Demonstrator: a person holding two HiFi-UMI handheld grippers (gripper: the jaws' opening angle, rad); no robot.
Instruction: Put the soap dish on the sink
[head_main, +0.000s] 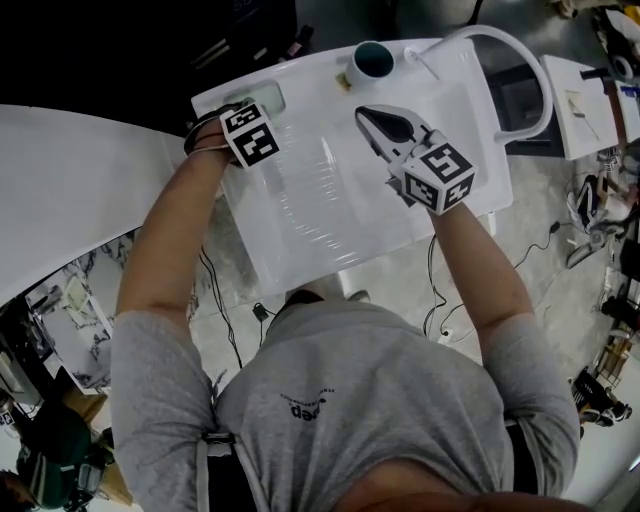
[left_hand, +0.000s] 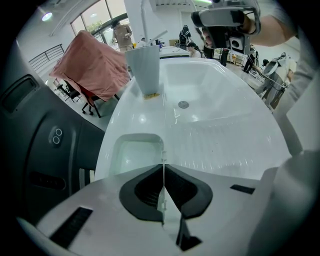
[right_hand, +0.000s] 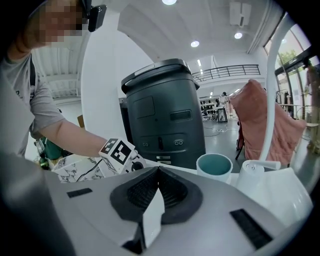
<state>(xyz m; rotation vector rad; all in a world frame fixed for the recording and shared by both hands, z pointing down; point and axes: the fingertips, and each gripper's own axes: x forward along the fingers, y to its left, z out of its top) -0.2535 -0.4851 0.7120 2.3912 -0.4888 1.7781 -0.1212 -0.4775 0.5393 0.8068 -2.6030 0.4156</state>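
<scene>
White sink (head_main: 330, 215) has pale rectangular soap dish (left_hand: 135, 155) on far-left ledge, left hand-held gripper (left_hand: 163, 160) pinching its rim, unreleased; right hand-held gripper (right_hand: 157, 180) closed, empty.

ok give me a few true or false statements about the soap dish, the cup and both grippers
1. The left gripper is shut on the soap dish's edge. True.
2. The cup lies on its side in the basin. False: it stands upright on the sink's back ledge.
3. The right gripper holds the cup. False: its jaws are together on nothing.
4. The soap dish is at a corner of the sink, beside the basin. True.
</scene>
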